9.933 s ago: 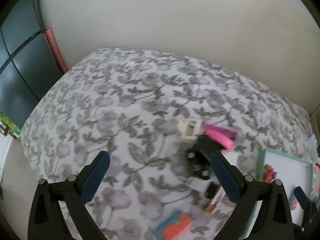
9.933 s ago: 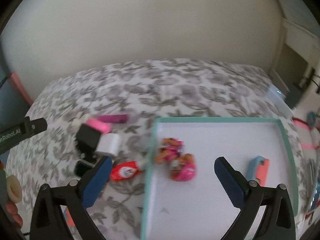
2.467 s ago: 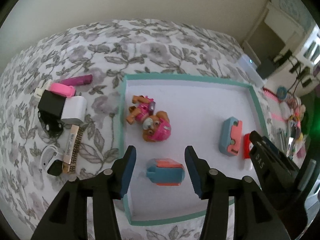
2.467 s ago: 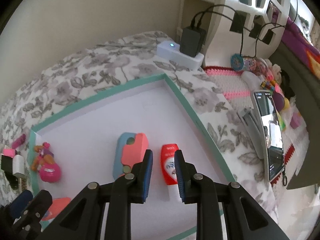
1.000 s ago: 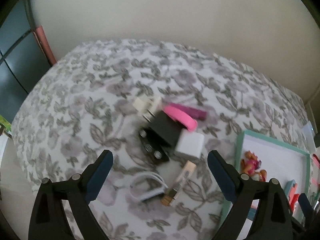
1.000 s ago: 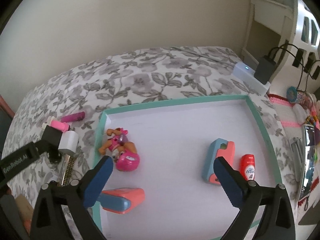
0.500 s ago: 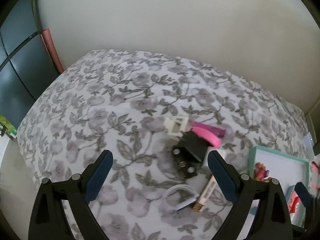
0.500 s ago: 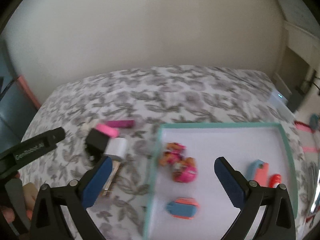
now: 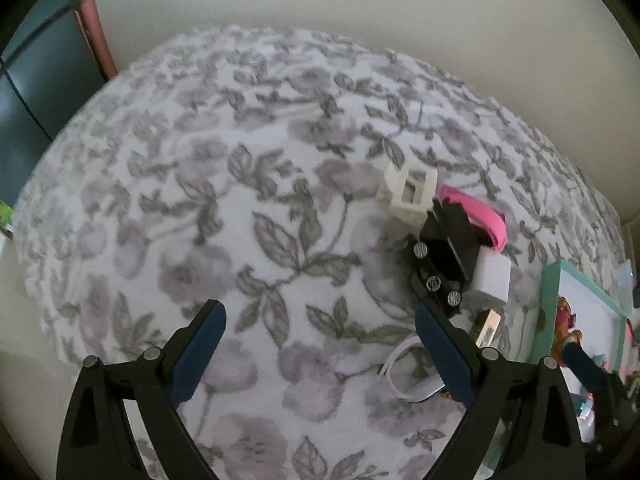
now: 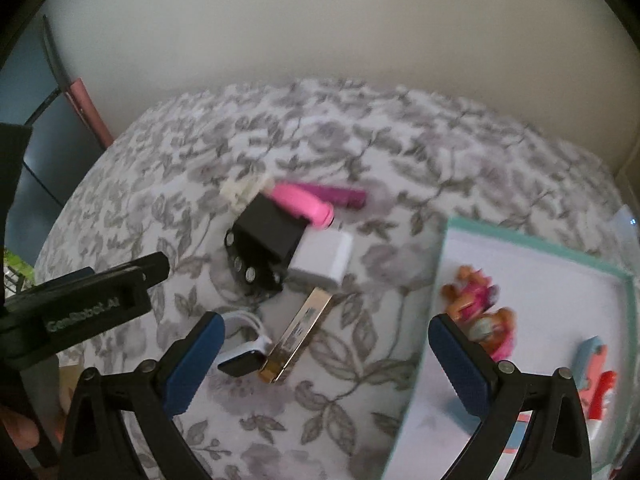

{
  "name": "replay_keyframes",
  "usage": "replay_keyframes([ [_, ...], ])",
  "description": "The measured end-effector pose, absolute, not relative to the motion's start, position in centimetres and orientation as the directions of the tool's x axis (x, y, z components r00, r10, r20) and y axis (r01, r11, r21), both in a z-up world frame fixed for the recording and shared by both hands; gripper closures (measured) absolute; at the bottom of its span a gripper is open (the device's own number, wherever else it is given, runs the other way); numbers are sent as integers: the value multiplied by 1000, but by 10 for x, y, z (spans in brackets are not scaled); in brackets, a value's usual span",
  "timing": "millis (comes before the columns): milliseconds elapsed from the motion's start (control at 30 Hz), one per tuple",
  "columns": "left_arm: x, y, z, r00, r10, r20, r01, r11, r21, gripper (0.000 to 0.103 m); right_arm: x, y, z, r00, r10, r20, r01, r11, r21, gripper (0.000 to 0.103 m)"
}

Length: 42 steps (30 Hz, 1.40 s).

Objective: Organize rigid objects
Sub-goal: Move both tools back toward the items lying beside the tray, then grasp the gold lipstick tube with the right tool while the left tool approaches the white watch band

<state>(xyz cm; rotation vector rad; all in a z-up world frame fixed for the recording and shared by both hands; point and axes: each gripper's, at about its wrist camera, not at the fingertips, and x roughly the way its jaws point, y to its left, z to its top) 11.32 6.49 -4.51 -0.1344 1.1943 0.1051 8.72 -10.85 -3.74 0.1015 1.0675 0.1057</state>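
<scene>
A cluster of small items lies on the floral bedspread (image 9: 248, 200): a black block (image 10: 268, 236), a white charger cube (image 10: 322, 258), a pink piece (image 10: 302, 202), a purple stick (image 10: 340, 195), a cream frame (image 9: 412, 192), a gold bar (image 10: 298, 334) and a white-strapped watch (image 10: 244, 354). The teal-rimmed tray (image 10: 532, 246) holds a pink toy pup (image 10: 482, 312), a blue-and-coral piece (image 10: 592, 362) and a red tube (image 10: 604, 394). My left gripper (image 9: 318, 354) is open and empty, left of the cluster. My right gripper (image 10: 326, 364) is open and empty, straddling the gold bar and the tray's edge.
A plain wall backs the bed. A dark cabinet (image 9: 36, 80) and a pink upright strip (image 9: 96, 36) stand at the left. The left gripper's body (image 10: 80, 304) crosses the right wrist view at the left. A fingertip shows at that view's lower-left edge (image 10: 16, 434).
Both cameras have swung left, away from the tray and toward the cluster on the bedspread. Both grippers stay open and empty, and the items have not moved.
</scene>
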Motion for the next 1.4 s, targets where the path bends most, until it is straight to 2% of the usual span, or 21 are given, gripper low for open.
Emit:
replay_keyframes([
  [200, 117, 60, -63, 312, -1, -950, -127, 991, -43, 7, 94, -105, -57, 418, 163, -894, -26, 985, 168, 11],
  [267, 118, 60, -65, 303, -16, -953, -125, 991, -56, 7, 97, -106, -63, 400, 179, -899, -11, 982, 191, 20],
  [467, 120, 63, -69, 288, -14, -957, -142, 988, -57, 7, 104, -111, -74, 380, 193, -905, 25, 975, 219, 32],
  [800, 120, 64, -70, 286, -31, -958, -147, 986, -76, 7, 114, -106, -86, 356, 160, -921, 26, 983, 181, 34],
  [900, 121, 62, -70, 283, -47, -958, -139, 986, -89, 7, 115, -103, -89, 344, 141, -928, 21, 987, 157, 38],
  [1133, 121, 56, -71, 272, -68, -960, -107, 989, -101, 7, 112, -101, -85, 336, 156, -929, 7, 986, 168, 58],
  [1400, 121, 55, -71, 267, -66, -961, -100, 990, -95, 7, 111, -95, -89, 323, 159, -933, -19, 987, 161, 60],
])
